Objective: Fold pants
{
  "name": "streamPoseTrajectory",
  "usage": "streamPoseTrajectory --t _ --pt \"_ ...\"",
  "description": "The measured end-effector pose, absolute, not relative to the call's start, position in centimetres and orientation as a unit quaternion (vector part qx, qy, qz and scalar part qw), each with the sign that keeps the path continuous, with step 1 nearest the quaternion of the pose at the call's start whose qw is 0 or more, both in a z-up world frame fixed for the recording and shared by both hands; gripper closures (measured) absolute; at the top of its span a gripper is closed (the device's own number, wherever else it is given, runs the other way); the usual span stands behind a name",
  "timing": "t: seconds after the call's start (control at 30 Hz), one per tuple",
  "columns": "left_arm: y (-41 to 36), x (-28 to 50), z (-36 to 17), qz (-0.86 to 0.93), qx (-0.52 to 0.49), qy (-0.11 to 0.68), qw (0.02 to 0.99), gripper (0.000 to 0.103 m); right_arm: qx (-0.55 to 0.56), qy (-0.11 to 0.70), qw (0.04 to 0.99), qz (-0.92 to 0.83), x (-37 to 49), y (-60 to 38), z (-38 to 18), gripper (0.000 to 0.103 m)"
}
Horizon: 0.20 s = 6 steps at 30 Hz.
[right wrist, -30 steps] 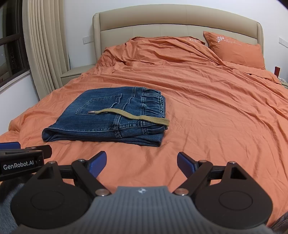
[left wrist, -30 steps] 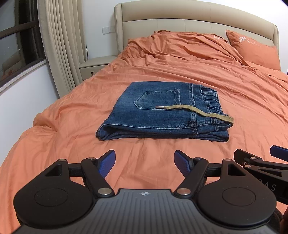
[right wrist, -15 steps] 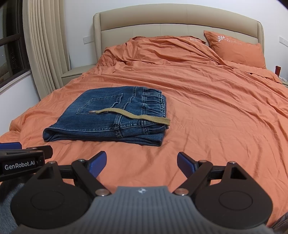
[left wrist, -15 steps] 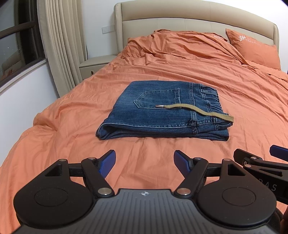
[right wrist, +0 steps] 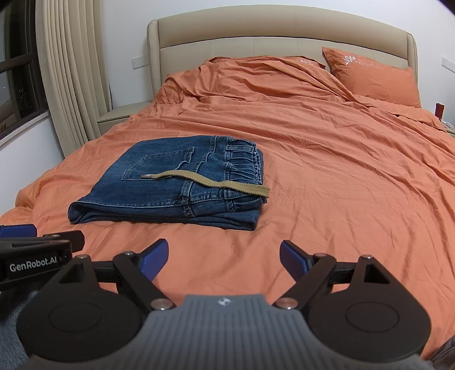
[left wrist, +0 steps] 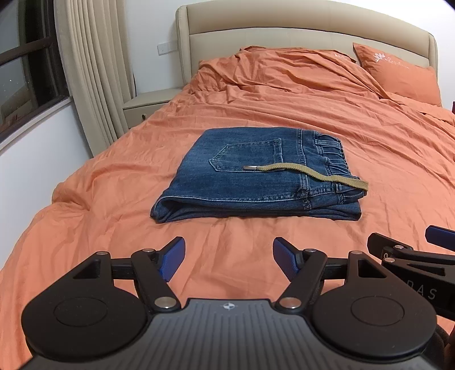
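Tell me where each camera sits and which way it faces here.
Left wrist: on the left hand-held gripper, jaws open, facing up the bed at the folded jeans; the right hand-held gripper's tip shows at right.
Right wrist: on the right hand-held gripper, open, same heading; jeans lie further left.
Shared: jeans, drawstring, pillow, headboard.

Folded blue pants (left wrist: 256,176) lie flat on the orange bed (left wrist: 113,199), a tan drawstring (left wrist: 307,173) trailing across the back pocket and waistband. The left gripper (left wrist: 229,256) hovers near the fold — jaws wide, having just closed a little, nothing between them. The right gripper (left wrist: 412,250) shows at the right edge — only partly in view.
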State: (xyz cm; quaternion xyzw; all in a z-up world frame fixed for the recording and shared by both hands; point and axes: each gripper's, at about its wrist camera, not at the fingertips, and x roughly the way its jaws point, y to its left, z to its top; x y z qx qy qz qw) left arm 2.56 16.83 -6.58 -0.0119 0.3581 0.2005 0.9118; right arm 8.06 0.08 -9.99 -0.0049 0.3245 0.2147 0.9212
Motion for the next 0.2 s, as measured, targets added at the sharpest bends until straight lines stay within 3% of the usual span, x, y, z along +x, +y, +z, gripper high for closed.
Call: streamPoseTrajectory --t 0.2 --pt "16.96 2.51 -6.54 0.199 -0.011 0.357 0.912 0.020 -0.004 0.327 0.920 0.216 8.10 0.07 -10.13 0.021"
